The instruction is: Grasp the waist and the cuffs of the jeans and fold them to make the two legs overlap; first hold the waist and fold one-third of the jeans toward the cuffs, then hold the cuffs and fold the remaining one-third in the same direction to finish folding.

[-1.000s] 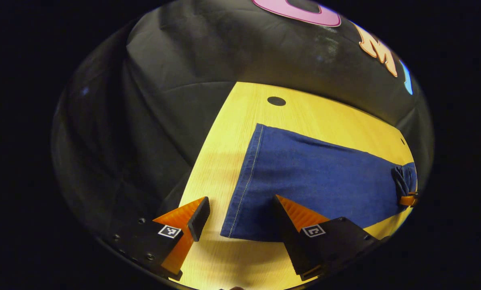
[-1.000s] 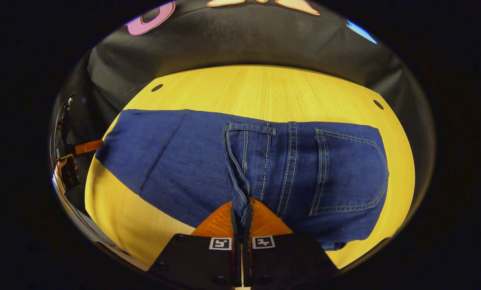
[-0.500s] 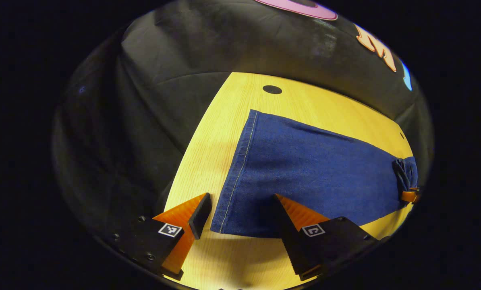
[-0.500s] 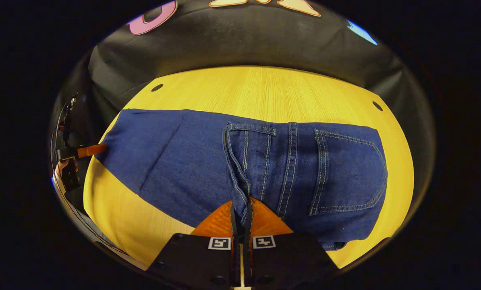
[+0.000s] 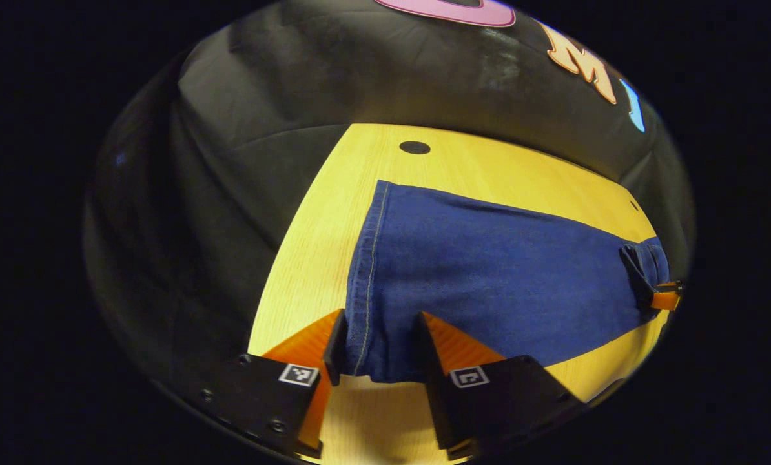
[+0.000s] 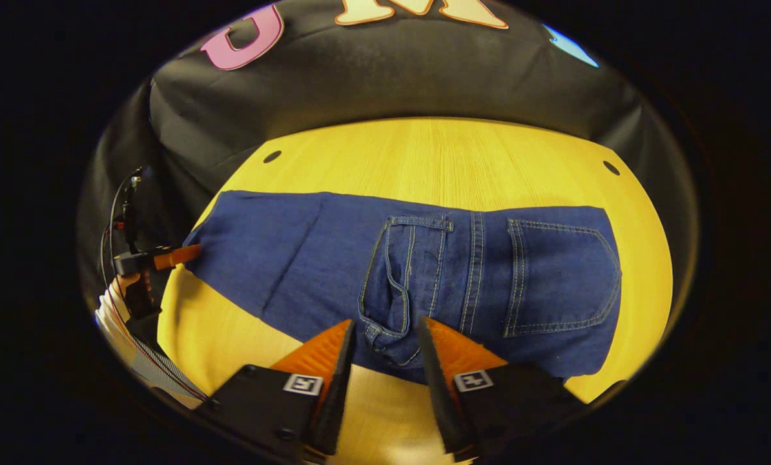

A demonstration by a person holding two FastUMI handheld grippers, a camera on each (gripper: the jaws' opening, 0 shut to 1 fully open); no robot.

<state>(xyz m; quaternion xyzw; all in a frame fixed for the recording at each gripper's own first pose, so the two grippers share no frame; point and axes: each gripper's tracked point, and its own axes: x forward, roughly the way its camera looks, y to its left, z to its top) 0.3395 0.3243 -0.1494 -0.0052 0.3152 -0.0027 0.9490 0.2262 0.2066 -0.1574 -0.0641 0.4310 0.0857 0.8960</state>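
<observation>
Left gripper: fingers part-open, straddling cuffs corner of jeans; left finger touching hem edge, right finger resting on or just above denim, not clamped. Gripper tilted down toward desk.

Right gripper: fingers apart, waist bunched between them, cloth loose; contact with pads uncertain. Jeans lie flat across desk ahead of both grippers, legs overlapped, back pocket ahead-right of right gripper.

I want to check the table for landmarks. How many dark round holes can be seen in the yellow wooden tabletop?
2. In the right gripper view, one dark round hole is near the far left corner of the yellow wooden tabletop, the other near the far right. The blue jeans may hide more.
</observation>
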